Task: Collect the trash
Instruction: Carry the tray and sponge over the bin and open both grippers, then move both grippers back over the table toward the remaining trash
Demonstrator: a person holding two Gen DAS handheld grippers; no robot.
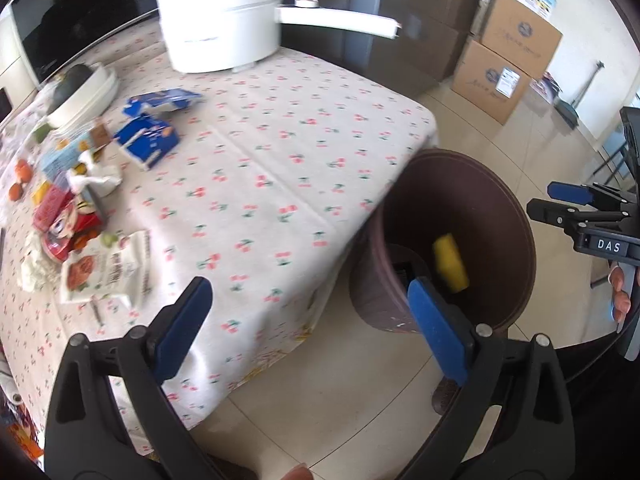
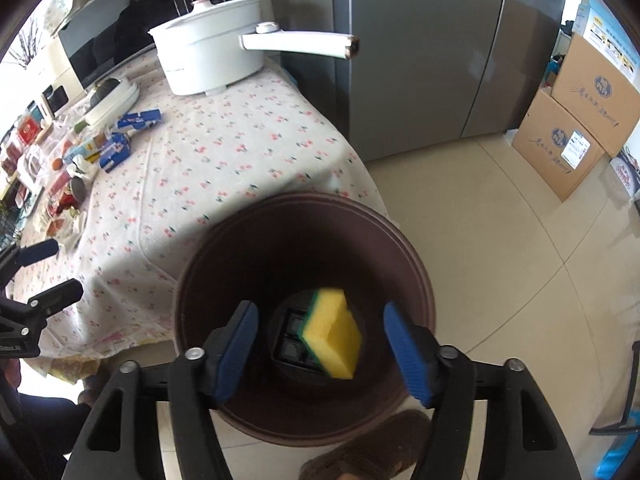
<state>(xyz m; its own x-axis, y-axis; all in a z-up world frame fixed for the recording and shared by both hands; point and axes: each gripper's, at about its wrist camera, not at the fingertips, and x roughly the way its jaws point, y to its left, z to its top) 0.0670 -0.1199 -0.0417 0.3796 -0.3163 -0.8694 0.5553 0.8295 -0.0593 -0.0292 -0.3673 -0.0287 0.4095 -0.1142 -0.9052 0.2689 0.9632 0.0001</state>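
**Sponge dropped in bin, more trash left on table**

Right gripper (image 2: 322, 350) sits over the brown bin (image 2: 416, 264), jaws apart, nothing pressed between the pads. The yellow-and-green sponge (image 2: 334, 334) is below them, inside the bin – blurred, so probably mid-fall, though I can't tell if it has landed. It touches neither pad.

Left gripper (image 1: 308, 328) is wide open and empty, over the table corner beside the bin.

Step in hand: release into the bin, looks done for this item.

Still on the tablecloth (image 1: 280, 128): blue cartons (image 1: 148, 140), a printed snack packet (image 1: 106, 272), crumpled white paper (image 1: 96, 178) and a red wrapper pile (image 1: 66, 220) – all clustered at the far-left edge, well apart from the bin. The white pot (image 1: 224, 20) isn't trash.

Next move, my read: swing the left gripper back over that cluster, take the snack packet first since it lies nearest, close on an edge, carry it to the bin.
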